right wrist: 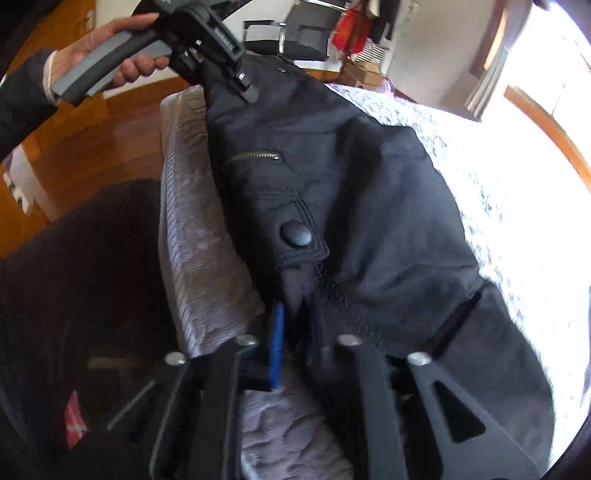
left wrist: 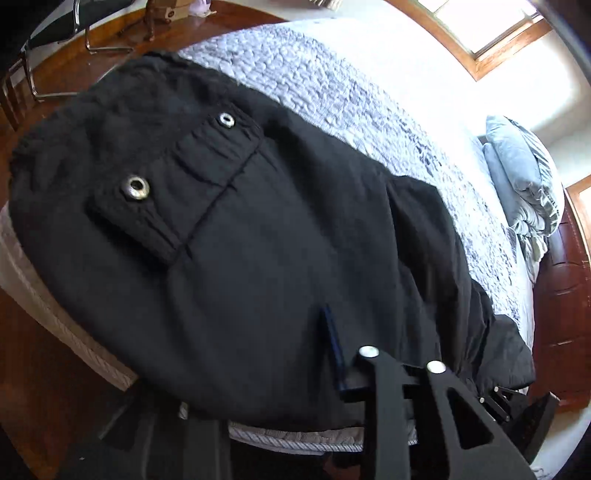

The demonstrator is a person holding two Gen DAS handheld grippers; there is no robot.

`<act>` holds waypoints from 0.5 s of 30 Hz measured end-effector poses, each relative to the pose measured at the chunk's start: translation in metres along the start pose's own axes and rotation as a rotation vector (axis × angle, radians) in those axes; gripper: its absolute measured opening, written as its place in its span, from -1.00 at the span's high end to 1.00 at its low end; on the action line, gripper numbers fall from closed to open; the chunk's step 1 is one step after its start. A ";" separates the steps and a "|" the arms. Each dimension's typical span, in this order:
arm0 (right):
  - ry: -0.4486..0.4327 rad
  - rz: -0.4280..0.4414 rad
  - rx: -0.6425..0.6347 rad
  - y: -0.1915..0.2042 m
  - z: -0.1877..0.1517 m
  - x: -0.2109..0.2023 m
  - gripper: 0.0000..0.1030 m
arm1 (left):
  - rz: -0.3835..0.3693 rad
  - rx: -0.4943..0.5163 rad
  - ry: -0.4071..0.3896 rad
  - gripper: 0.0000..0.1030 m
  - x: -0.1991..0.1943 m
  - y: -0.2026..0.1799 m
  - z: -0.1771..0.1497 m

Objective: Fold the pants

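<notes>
Black pants [left wrist: 258,221] lie along the near edge of a bed, with a flap pocket and two metal eyelets in the left wrist view. My left gripper [left wrist: 343,354] is shut on the pants' near edge; it also shows at the top of the right wrist view [right wrist: 236,70], held by a hand. In the right wrist view the pants [right wrist: 351,192] show a zip pocket and a round snap. My right gripper [right wrist: 295,343] is shut on the pants' edge, blue pad [right wrist: 276,343] against the cloth.
The bed has a grey-white quilt [left wrist: 332,88] and a blue pillow [left wrist: 517,162] at its far end. Wooden floor [right wrist: 85,147] and metal-legged chairs [left wrist: 55,44] lie beyond the bed edge. A bright window [left wrist: 491,26] is behind.
</notes>
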State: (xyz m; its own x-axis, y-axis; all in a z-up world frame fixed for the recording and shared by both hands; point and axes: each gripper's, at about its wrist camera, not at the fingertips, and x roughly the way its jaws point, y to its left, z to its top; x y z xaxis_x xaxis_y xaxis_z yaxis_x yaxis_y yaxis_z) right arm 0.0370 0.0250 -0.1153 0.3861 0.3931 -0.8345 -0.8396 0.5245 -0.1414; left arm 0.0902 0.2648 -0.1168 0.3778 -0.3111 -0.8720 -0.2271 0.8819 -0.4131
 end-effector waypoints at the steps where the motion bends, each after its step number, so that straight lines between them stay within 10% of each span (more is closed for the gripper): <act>1: 0.004 -0.016 0.029 0.001 -0.003 -0.002 -0.16 | 0.011 0.006 0.003 0.62 0.003 -0.001 0.000; 8: -0.115 -0.001 0.449 -0.035 -0.051 -0.084 -0.12 | 0.015 0.007 -0.030 0.69 0.010 -0.002 -0.008; 15: -0.206 -0.192 1.363 -0.126 -0.205 -0.199 -0.56 | 0.015 0.002 -0.034 0.67 0.011 -0.001 -0.011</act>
State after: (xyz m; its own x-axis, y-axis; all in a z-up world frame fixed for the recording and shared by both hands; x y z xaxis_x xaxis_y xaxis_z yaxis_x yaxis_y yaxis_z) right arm -0.0124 -0.2738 -0.0407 0.6003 0.2721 -0.7521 0.2166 0.8499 0.4804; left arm 0.0851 0.2570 -0.1291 0.4050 -0.2856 -0.8686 -0.2315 0.8870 -0.3996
